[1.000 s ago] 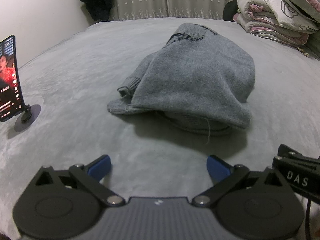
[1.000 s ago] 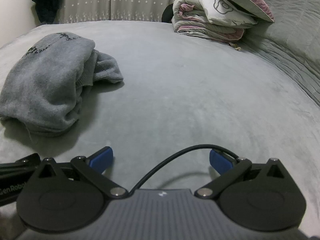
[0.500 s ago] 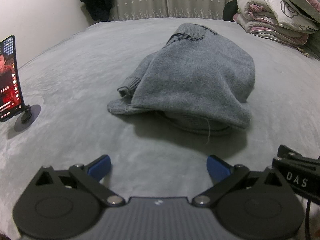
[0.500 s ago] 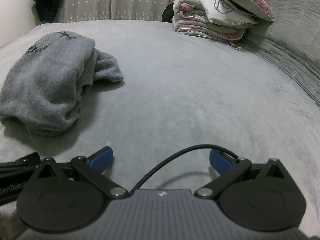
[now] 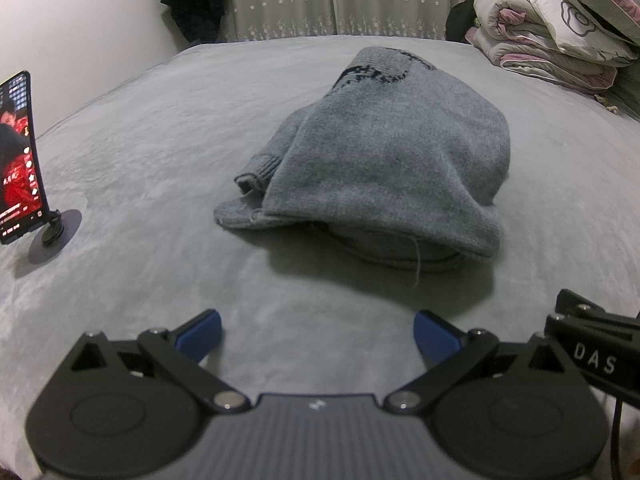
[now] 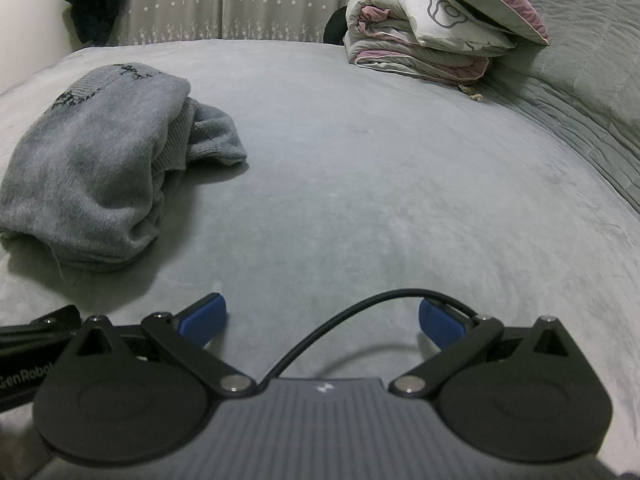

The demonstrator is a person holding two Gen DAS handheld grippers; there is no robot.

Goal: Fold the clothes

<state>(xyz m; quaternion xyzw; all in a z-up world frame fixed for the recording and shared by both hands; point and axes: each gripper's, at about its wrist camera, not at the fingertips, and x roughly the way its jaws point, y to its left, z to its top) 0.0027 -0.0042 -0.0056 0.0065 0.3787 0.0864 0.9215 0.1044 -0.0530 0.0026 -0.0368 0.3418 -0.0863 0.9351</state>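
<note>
A grey knitted sweater with a dark pattern [image 5: 384, 160] lies in a compact folded bundle near the middle of a grey plush bedspread [image 5: 160, 140], and the folding looks all but finished, though one ribbed cuff pokes out on the bundle's left and a loose flap trails from its far right side. The left gripper [image 5: 318, 334] and the right gripper [image 6: 322, 318], both black with blue pads, hover short of the sweater with jaws spread wide, holding nothing. Left of the sweater stands a lit phone on a round stand [image 5: 24, 160]; beyond it to the right, folded quilts [image 6: 424, 40] are stacked. The bundle's inner layers are hidden.
</note>
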